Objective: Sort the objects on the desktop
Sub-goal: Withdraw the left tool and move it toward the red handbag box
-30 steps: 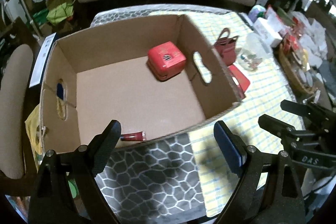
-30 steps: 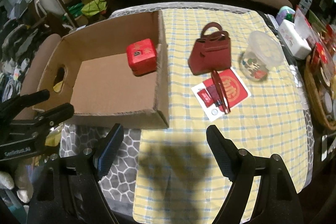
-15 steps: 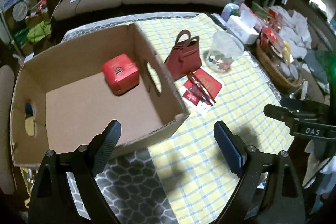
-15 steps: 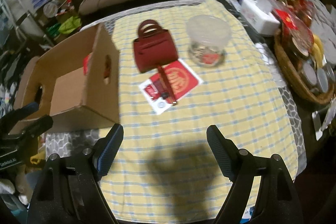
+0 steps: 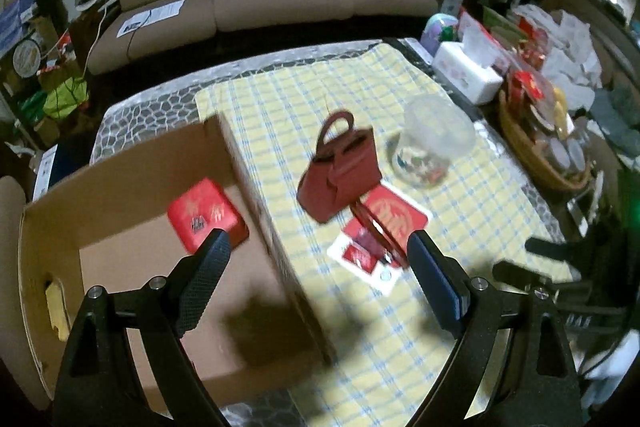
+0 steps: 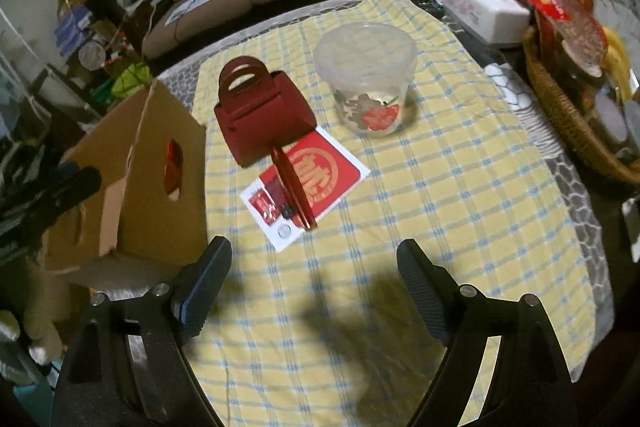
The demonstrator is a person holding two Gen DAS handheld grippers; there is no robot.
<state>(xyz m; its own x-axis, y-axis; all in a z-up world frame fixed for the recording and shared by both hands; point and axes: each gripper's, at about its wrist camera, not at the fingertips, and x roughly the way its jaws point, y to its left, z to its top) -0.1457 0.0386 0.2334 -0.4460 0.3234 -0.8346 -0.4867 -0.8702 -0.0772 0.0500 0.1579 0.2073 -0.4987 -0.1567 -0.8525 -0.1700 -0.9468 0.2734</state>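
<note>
The counter (image 6: 576,187) is covered by a grey honeycomb-patterned sheet, over which a yellow checked cloth (image 6: 440,195) is spread. On the cloth are set a dark red handbag (image 6: 260,115), a lidded clear plastic tub (image 6: 366,79) and a red-and-white card (image 6: 308,183) with a red pen-like stick (image 6: 294,193) laid across it. A cardboard box (image 5: 132,211) stands at the cloth's left edge. A tissue box (image 6: 484,7) and a wicker basket (image 6: 568,119) are placed along the right side.
</note>
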